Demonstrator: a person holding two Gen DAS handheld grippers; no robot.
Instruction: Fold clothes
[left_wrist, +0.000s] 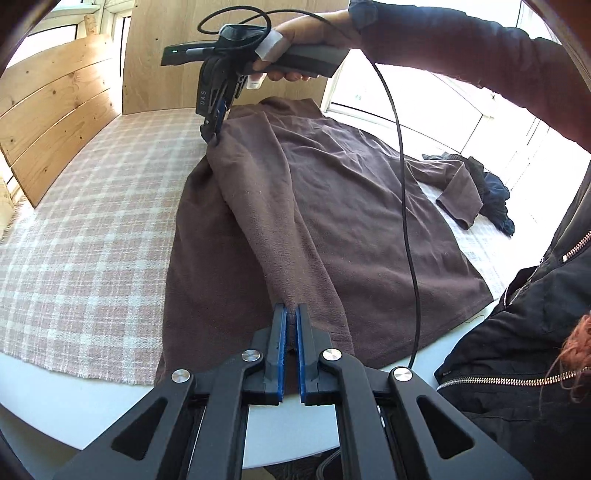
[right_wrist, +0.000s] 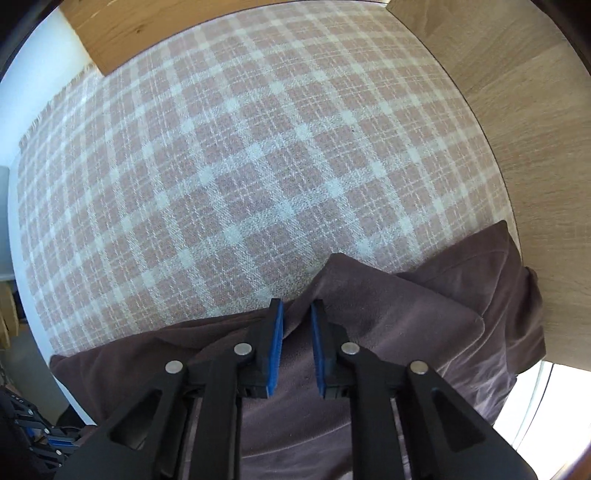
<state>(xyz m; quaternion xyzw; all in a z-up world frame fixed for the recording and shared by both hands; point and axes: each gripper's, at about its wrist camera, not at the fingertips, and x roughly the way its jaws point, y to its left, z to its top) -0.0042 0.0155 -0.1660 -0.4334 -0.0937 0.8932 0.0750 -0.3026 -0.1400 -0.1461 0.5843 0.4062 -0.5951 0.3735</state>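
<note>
**Both claws pinch the brown fleece along its folded sleeve edge**

The left claw (left_wrist: 290, 314) has its blue-padded fingers (left_wrist: 282, 343) drawn together on a ridge of the brown fleece long-sleeved top (left_wrist: 332, 206); a thin fold of the fabric sits pressed between the pads and rises from there in a taut crease running away from the claw. At the far end of that crease, ahead of the left claw and a little to its left, the right claw (left_wrist: 213, 137) points down and nips the same raised fold near the shoulder, held by a person's hand (left_wrist: 295, 48) in a dark sleeve (left_wrist: 461, 51). A black cable (left_wrist: 404, 221) hangs from that handle and drops across the garment to the right of the left claw.

From the right wrist view, the right claw (right_wrist: 297, 310) shows its blue pads (right_wrist: 276, 347) standing a little apart, with a bunched hump of the brown top (right_wrist: 388, 317) rising between them; whether both pads press the cloth cannot be told there, though the left view shows the cloth lifted at its tips.

The top lies spread on a pink-and-white checked woven cloth (left_wrist: 92, 229) covering the white tabletop (left_wrist: 110, 402). Its other sleeve (left_wrist: 458, 192) stretches off to the far right of the left claw, ending beside a heap of dark clothes (left_wrist: 491, 195). Pale wooden boards (left_wrist: 55, 122) stand beyond the cloth, left of the right claw
</note>
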